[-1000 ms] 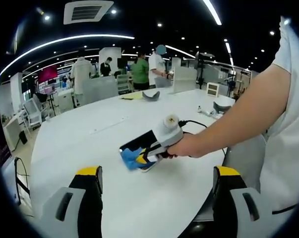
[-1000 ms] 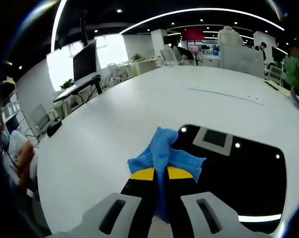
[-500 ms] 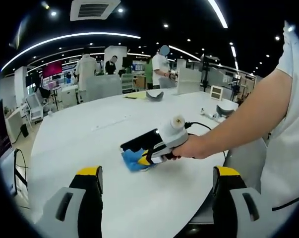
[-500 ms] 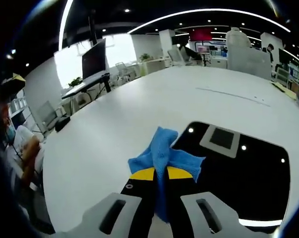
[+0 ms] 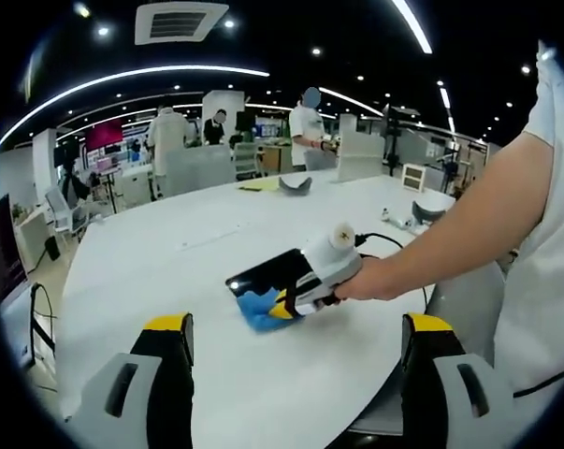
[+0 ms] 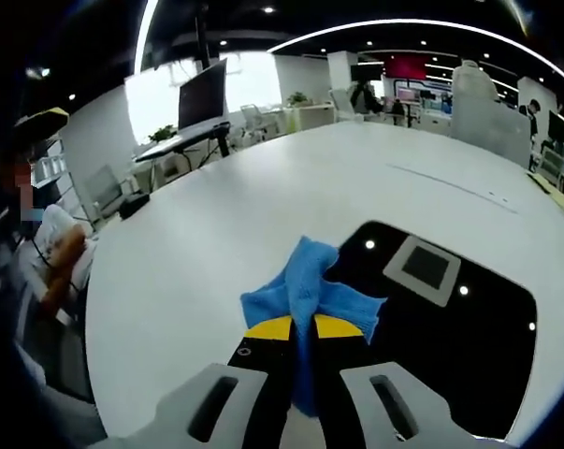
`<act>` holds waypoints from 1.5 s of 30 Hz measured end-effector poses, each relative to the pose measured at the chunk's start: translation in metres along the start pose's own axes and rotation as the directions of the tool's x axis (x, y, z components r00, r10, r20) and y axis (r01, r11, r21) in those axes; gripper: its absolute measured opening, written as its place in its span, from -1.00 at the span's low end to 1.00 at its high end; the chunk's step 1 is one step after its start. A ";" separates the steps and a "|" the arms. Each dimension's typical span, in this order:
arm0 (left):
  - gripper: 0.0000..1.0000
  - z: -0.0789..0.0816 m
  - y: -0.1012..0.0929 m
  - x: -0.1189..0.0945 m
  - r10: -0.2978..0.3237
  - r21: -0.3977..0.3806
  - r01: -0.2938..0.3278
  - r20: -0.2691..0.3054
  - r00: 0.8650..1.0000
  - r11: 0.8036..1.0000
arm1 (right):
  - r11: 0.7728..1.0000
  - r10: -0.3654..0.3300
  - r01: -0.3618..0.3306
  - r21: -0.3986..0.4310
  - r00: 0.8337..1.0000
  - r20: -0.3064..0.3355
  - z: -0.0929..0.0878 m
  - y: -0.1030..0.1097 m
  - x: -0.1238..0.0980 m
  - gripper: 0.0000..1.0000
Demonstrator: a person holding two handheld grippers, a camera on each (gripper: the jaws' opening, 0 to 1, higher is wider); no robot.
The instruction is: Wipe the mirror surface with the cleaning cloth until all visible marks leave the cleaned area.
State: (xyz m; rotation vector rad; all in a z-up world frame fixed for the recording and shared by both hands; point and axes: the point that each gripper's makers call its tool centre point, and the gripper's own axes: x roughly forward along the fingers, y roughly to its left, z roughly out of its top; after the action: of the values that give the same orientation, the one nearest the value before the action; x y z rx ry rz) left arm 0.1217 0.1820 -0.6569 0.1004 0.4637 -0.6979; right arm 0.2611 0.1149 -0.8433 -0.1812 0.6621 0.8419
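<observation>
A large white table (image 6: 216, 234) carries a dark rectangular mirror (image 6: 441, 346), lying flat at about four o'clock in the right gripper view. A blue cloth (image 6: 305, 295) rests across the mirror's near corner and the tabletop beside it.

right gripper (image 5: 283, 306) pinches cloth (image 5: 259, 307) | mirror (image 5: 267, 271) (dark) beside

Open-plan hall, dark ceiling, white furniture.

In the left gripper view a vent (image 5: 176, 21) sits at 12 o'clock in the black ceiling, with a curved light strip (image 5: 122, 79) arcing below it and spotlights scattered around. A large white table (image 5: 151, 271) spreads across the middle; people (image 5: 308, 126) stand by white partitions beyond it at 12 o'clock. In the right gripper view a bright window (image 6: 169, 94) glows at 11 o'clock behind a monitor (image 6: 209, 94) on a desk, with chairs (image 6: 102, 192) at 9 o'clock and a red screen (image 6: 414, 65) at 1 o'clock.
</observation>
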 end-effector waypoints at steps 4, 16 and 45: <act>0.85 0.001 -0.007 0.002 0.010 -0.004 -0.010 -0.002 1.000 1.000 | 1.000 0.005 -0.005 0.003 1.000 -0.002 -0.005 -0.005 -0.006 -0.97; 0.85 0.011 -0.033 0.009 0.045 -0.010 -0.045 -0.010 0.999 0.999 | 1.000 -0.001 0.000 -0.021 1.000 -0.015 -0.019 -0.029 -0.029 -0.97; 0.85 0.032 -0.077 0.035 0.102 -0.016 -0.103 -0.024 0.994 0.995 | 0.999 -0.004 0.004 -0.033 1.000 -0.011 -0.052 -0.085 -0.079 -0.97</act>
State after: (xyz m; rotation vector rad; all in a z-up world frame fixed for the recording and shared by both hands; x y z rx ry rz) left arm 0.1079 0.0945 -0.6385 0.1154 0.4834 -0.5923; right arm 0.2613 -0.0127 -0.8451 -0.2174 0.6586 0.8487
